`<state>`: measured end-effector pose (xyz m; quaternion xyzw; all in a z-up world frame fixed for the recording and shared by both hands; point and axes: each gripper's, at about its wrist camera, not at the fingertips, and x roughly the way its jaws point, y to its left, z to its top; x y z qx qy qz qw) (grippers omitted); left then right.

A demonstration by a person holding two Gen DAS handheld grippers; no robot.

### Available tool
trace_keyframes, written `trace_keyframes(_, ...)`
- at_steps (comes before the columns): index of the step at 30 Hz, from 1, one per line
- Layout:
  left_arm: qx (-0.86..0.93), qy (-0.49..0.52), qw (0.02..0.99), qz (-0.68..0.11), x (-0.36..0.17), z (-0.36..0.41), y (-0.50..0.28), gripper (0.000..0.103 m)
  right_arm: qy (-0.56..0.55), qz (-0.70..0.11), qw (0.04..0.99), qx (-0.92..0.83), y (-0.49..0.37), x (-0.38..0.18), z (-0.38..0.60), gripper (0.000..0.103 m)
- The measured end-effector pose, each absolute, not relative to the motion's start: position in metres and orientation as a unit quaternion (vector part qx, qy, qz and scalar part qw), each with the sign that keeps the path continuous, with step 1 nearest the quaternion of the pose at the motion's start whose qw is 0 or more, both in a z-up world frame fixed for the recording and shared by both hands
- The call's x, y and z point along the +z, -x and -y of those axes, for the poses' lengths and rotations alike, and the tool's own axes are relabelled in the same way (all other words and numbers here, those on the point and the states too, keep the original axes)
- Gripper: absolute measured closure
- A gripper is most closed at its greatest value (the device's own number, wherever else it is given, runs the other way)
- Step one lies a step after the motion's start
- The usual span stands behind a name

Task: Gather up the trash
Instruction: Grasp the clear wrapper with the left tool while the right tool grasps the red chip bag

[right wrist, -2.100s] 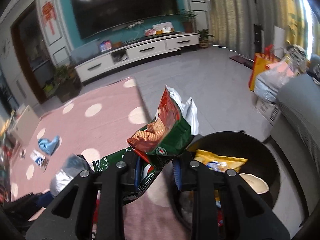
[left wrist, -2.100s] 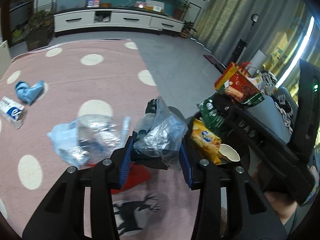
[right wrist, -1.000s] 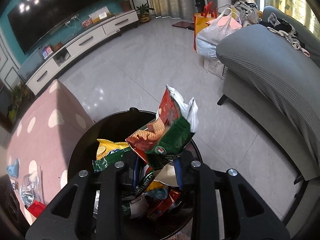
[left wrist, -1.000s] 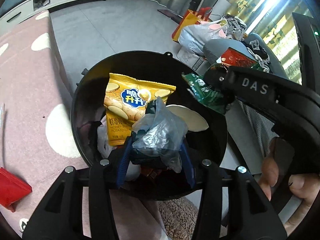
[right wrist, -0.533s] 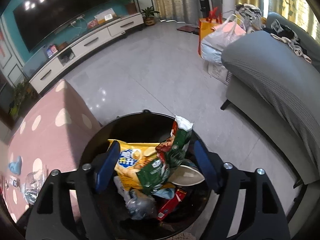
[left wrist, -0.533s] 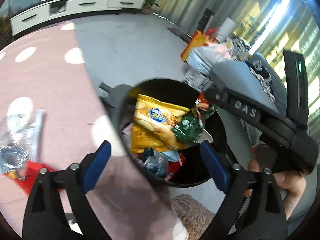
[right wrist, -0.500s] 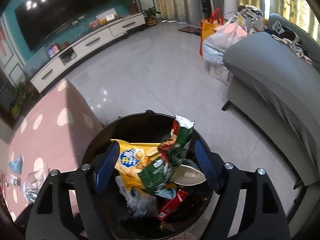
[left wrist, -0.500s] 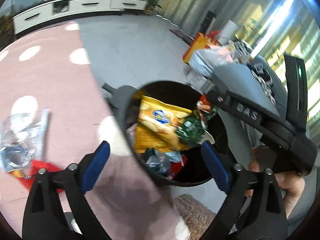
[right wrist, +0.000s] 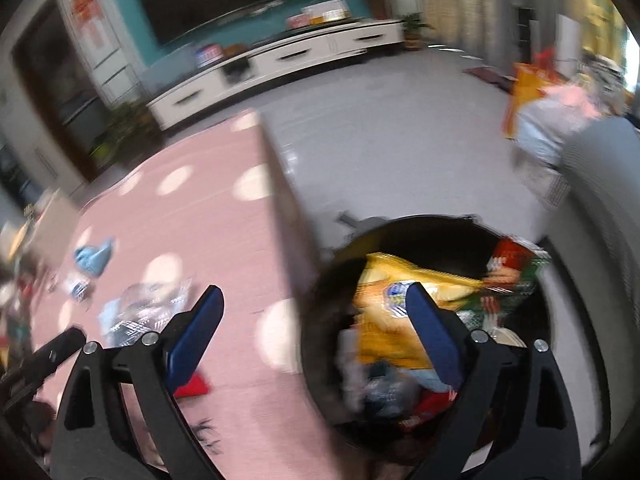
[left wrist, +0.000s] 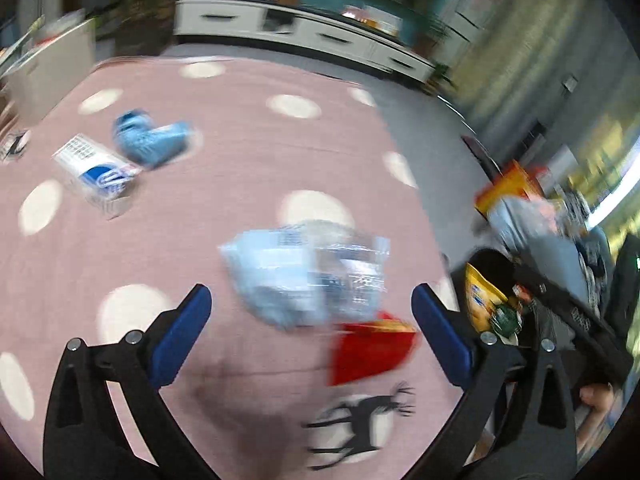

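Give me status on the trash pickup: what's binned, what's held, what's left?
Done: the black bin holds a yellow chip bag, a red-green snack bag and other wrappers.
In hand: nothing; the left gripper and right gripper are open and empty, their jaws just opened.
Left on the pink rug: clear plastic packaging, a red packet, a blue crumpled item, a white-blue box.

Both views smear with motion blur, worst on the rug [left wrist: 248, 168] and bin [right wrist: 432, 240]. Daylight pours through the curtains [left wrist: 600, 184] at right, flaring white. Fisheye bends the cabinet [right wrist: 280, 60]; corners go black. Soft, shallow shadows.
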<state>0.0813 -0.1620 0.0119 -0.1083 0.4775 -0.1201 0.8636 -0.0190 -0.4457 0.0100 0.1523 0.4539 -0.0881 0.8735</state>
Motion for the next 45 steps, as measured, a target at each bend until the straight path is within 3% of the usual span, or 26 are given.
trace_keyframes(11, -0.056, 0.160, 0.848, -0.502, -0.024, 0.090, -0.081, 0.003, -0.045, -0.528, 0.844, 0.085, -0.013, -0.022, 0.315, 0.009)
trace_keyframes(21, -0.105, 0.156, 0.847, -0.498, -0.028, 0.114, -0.093, 0.003, -0.001, -0.565, 0.822, 0.070, -0.016, -0.055, 0.291, 0.009)
trace_keyframes(23, -0.124, 0.158, 0.844, -0.498, -0.029, 0.125, -0.100, 0.003, -0.002, -0.558, 0.828, 0.061, -0.018, -0.054, 0.296, 0.013)
trace_keyframes(28, -0.145, 0.140, 0.835, -0.513, -0.036, 0.152, -0.111, 0.003, -0.012, -0.563, 0.825, 0.050, -0.021, -0.060, 0.309, 0.049)
trace_keyframes(42, -0.172, 0.135, 0.822, -0.526, -0.056, 0.182, -0.126, 0.003, -0.089, -0.530, 0.843, 0.015, -0.018, -0.038, 0.365, 0.052)
trace_keyframes(44, -0.179, 0.116, 0.826, -0.522, -0.055, 0.190, -0.123, 0.008, -0.098, -0.526, 0.845, 0.010, -0.017, -0.035, 0.372, 0.052)
trace_keyframes(45, -0.178, 0.107, 0.829, -0.520, -0.055, 0.194, -0.121, 0.016, -0.101, -0.525, 0.845, 0.007, -0.017, -0.035, 0.374, 0.052)
